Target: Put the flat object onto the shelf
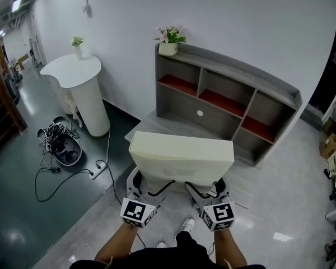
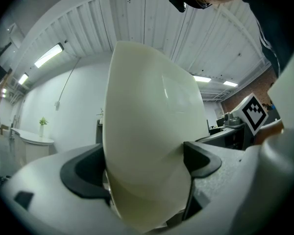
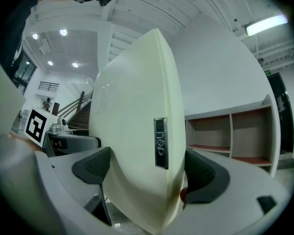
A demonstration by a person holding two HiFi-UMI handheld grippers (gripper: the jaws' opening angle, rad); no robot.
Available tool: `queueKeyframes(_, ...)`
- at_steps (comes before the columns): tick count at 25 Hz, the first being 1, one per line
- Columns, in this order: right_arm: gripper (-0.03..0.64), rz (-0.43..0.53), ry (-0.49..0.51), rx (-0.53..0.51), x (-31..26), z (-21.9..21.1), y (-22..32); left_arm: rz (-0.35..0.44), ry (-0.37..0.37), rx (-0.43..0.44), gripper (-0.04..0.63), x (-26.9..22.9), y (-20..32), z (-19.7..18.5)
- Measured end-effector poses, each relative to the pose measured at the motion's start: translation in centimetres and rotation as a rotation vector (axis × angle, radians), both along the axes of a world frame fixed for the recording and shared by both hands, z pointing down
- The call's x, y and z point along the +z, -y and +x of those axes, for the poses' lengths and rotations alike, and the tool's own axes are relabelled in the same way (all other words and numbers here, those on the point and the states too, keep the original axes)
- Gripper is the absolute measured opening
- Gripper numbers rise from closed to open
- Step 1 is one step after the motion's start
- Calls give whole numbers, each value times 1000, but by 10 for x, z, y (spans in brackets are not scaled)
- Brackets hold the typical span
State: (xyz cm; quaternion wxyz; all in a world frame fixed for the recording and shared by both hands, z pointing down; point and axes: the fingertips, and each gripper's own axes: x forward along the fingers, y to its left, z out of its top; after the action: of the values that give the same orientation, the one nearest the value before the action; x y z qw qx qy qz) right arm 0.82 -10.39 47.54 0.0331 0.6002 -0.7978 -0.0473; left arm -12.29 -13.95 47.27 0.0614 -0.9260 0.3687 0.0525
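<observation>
A flat cream-coloured case (image 1: 182,156) is held level in front of me, above the floor. My left gripper (image 1: 148,188) is shut on its near left edge and my right gripper (image 1: 204,192) is shut on its near right edge. In the left gripper view the cream case (image 2: 147,131) fills the gap between the dark pads (image 2: 198,158). In the right gripper view the case (image 3: 137,146) shows a small dark label (image 3: 160,143) on its edge. The grey shelf (image 1: 224,94) with red-lined compartments stands ahead against the white wall, apart from the case.
A potted plant (image 1: 169,41) sits on the shelf's left top corner. A white round stand (image 1: 81,88) with a small plant is at the left, and cables with a power strip (image 1: 64,150) lie on the dark floor beside it. Boxes (image 1: 330,144) stand at the right.
</observation>
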Motion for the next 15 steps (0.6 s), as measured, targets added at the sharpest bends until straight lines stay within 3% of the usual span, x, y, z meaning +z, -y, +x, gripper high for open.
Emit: queueKeyframes(15,491,7,26,30,-1,43,69,-5,19,40,489,1,73,46)
